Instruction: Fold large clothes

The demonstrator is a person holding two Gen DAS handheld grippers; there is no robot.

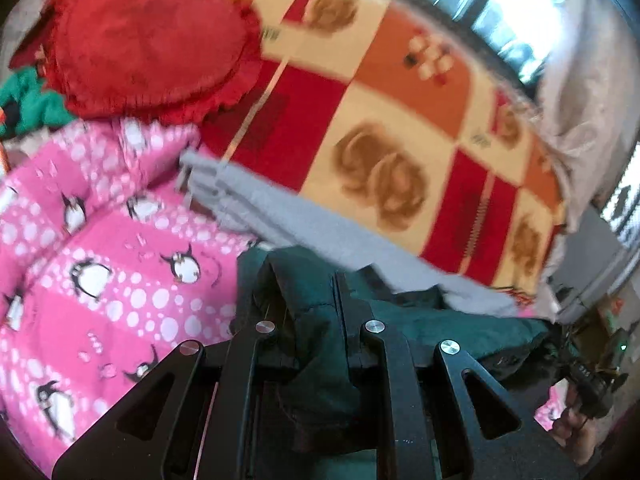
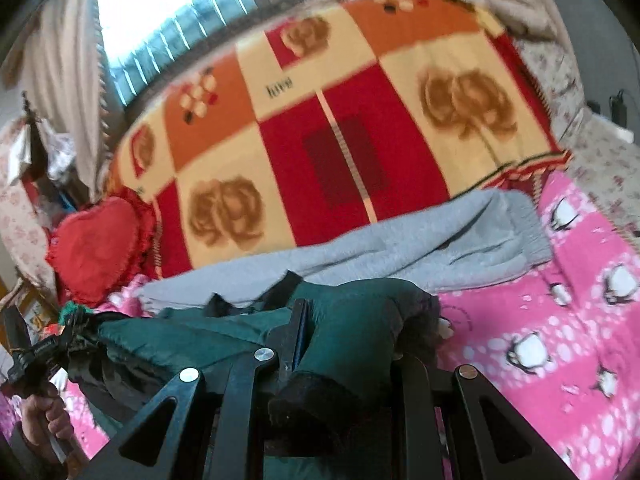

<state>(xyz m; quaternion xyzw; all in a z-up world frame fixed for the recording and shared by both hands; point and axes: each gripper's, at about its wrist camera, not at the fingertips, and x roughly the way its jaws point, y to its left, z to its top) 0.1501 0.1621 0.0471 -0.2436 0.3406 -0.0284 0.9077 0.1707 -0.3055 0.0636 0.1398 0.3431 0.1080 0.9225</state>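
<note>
A dark green padded jacket [image 1: 432, 320] hangs between my two grippers above the bed. My left gripper [image 1: 304, 300] is shut on a bunched fold of it. My right gripper [image 2: 352, 320] is shut on another fold of the same jacket [image 2: 192, 340], near a dark cuff [image 2: 304, 400]. A grey garment [image 2: 400, 248] lies flat on the bed behind the jacket and also shows in the left wrist view [image 1: 280, 208]. The other gripper shows at the edge of each view, held by a hand [image 1: 576, 432] [image 2: 44, 412].
A pink penguin-print blanket [image 1: 100, 264] [image 2: 560, 320] covers the near bed. A red, orange and cream checked blanket [image 1: 380, 120] [image 2: 340, 128] lies behind. A red heart-shaped cushion [image 1: 144, 40] [image 2: 100, 248] sits at the bed's end. A window [image 2: 180, 12] and curtains are beyond.
</note>
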